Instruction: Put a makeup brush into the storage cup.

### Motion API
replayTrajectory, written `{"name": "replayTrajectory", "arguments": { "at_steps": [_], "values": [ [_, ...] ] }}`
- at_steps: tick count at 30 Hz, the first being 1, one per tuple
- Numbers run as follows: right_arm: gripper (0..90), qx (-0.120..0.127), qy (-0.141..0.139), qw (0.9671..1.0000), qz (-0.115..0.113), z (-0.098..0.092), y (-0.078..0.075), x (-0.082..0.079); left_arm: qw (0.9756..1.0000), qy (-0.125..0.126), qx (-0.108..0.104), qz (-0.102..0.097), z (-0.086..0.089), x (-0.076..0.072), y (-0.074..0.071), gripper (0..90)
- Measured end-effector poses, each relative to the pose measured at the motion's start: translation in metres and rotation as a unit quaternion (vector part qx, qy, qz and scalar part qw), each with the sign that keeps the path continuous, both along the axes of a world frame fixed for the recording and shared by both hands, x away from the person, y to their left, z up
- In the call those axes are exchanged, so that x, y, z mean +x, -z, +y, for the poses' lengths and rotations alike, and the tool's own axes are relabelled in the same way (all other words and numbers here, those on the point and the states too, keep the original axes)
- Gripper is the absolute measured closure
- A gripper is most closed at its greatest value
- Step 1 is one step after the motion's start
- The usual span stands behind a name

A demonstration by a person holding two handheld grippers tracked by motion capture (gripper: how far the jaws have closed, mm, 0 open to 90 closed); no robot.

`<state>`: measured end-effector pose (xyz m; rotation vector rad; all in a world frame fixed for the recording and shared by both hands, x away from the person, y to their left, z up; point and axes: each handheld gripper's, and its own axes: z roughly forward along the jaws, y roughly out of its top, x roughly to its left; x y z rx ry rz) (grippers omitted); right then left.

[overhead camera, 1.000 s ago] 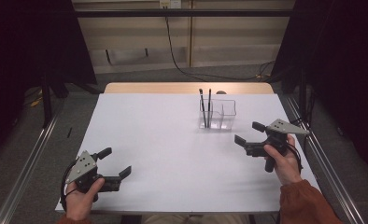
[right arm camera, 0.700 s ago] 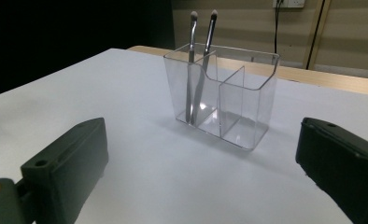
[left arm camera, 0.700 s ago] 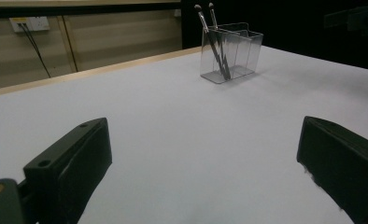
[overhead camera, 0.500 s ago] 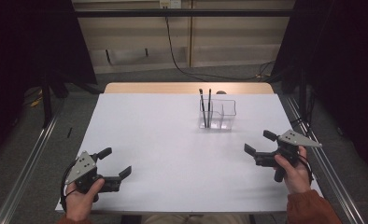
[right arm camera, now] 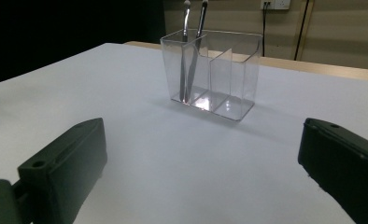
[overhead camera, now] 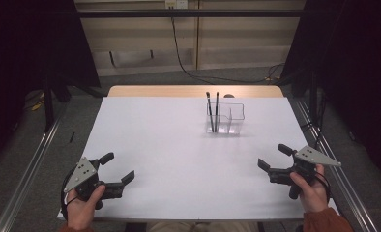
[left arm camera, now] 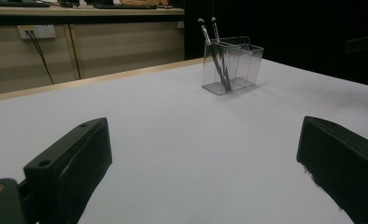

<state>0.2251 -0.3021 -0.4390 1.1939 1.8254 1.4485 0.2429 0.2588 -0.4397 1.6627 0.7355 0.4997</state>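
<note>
No legible text, label, brand, number or sign appears on any surface in the three views. The clear organizer (overhead camera: 226,117) and the two brushes (right arm camera: 194,46) standing in it carry no readable marking (the brush handles are too thin and dark to resolve any print). The grey plates on the left gripper (overhead camera: 117,167) and the right gripper (overhead camera: 273,157) show only holes, no characters.

A holder (overhead camera: 226,117) stands on the counter (overhead camera: 179,159) near its far edge, right of centre, with two brushes (overhead camera: 212,112) upright in its left compartment. The left tongs (overhead camera: 117,167) sit at the near left corner, the right tongs (overhead camera: 273,157) at the near right corner.
</note>
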Motion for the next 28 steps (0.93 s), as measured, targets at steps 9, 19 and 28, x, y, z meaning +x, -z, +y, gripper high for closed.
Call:
{"name": "replayTrajectory", "arguments": {
  "at_steps": [9,19,28],
  "values": [
    [0.8,-0.001,0.003,1.0,-0.006,-0.005,0.004,-0.013,0.9999,-0.003,-0.011,0.0,0.0,-0.002,-0.001,2.7],
    [0.8,-0.003,-0.001,0.9999,-0.011,-0.005,0.007,-0.015,0.9995,-0.001,-0.031,0.003,0.001,-0.003,-0.001,2.5],
    [0.9,0.003,-0.001,0.9999,-0.014,-0.006,0.007,-0.015,0.9998,-0.001,-0.021,0.004,-0.001,-0.002,-0.001,2.4]
  ]
}}
